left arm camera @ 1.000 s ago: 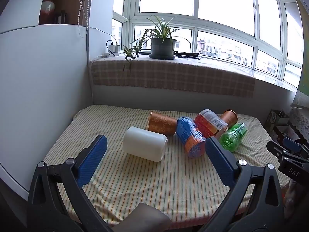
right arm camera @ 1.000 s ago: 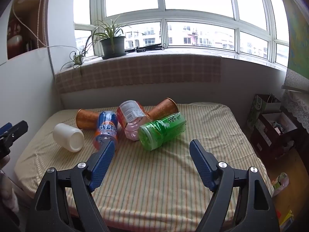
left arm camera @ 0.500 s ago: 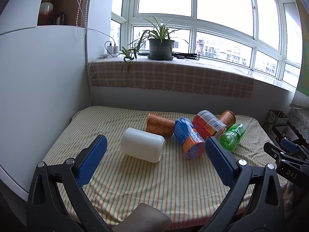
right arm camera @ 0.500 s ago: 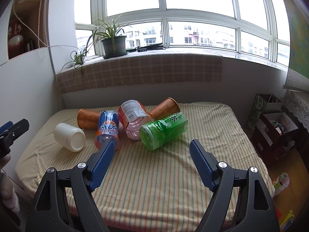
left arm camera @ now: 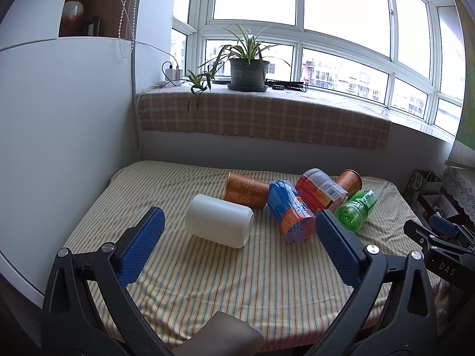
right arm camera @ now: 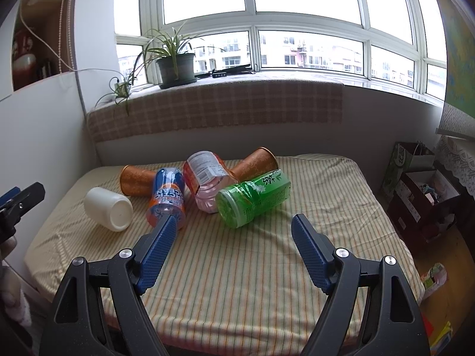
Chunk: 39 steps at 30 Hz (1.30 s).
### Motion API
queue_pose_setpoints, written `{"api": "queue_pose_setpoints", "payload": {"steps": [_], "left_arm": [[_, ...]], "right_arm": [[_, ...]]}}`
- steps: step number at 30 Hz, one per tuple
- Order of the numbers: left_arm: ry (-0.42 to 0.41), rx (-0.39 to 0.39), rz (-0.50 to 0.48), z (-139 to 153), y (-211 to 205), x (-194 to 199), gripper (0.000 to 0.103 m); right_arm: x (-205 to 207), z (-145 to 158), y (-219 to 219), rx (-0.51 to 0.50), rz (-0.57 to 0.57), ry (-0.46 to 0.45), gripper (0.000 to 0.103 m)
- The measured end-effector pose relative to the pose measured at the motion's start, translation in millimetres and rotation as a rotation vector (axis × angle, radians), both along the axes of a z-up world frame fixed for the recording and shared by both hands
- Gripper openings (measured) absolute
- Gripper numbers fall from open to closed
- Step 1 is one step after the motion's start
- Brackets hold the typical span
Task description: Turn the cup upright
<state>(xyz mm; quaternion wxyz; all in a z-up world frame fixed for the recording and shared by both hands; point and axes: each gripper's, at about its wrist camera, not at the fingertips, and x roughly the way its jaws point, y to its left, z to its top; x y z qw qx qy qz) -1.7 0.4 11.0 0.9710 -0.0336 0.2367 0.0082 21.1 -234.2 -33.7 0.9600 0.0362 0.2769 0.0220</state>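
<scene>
Several cups lie on their sides on a striped cloth table (left arm camera: 207,281). A white cup (left arm camera: 219,224) lies nearest my left gripper (left arm camera: 237,237), which is open and empty just short of it. Behind lie an orange cup (left arm camera: 245,192), a blue-orange cup (left arm camera: 291,215), a red-labelled cup (left arm camera: 319,190), a second orange cup (left arm camera: 350,181) and a green cup (left arm camera: 356,209). My right gripper (right arm camera: 234,237) is open and empty, in front of the green cup (right arm camera: 252,197) and blue-orange cup (right arm camera: 166,197). The white cup (right arm camera: 108,209) lies at its left.
A white wall panel (left arm camera: 59,148) borders the table's left side. A checked-cloth window ledge (left arm camera: 264,118) with a potted plant (left arm camera: 248,68) runs behind. Boxes and bags (right arm camera: 421,190) stand on the floor to the right of the table.
Both grippers have drifted slightly; the cups sit a little lower in the left view. Nothing was taken hold of and no cup has moved.
</scene>
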Motion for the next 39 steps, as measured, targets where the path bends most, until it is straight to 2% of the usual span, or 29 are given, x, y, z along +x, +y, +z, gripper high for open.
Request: {"api": "queue_pose_setpoints", "payload": {"steps": [39], "left_arm": [[0.002, -0.007, -0.004, -2.0, -3.7, -3.7, 0.103]], "right_arm": [[5.8, -1.1, 3.5, -0.003, 0.019, 0.016, 0.080]]}}
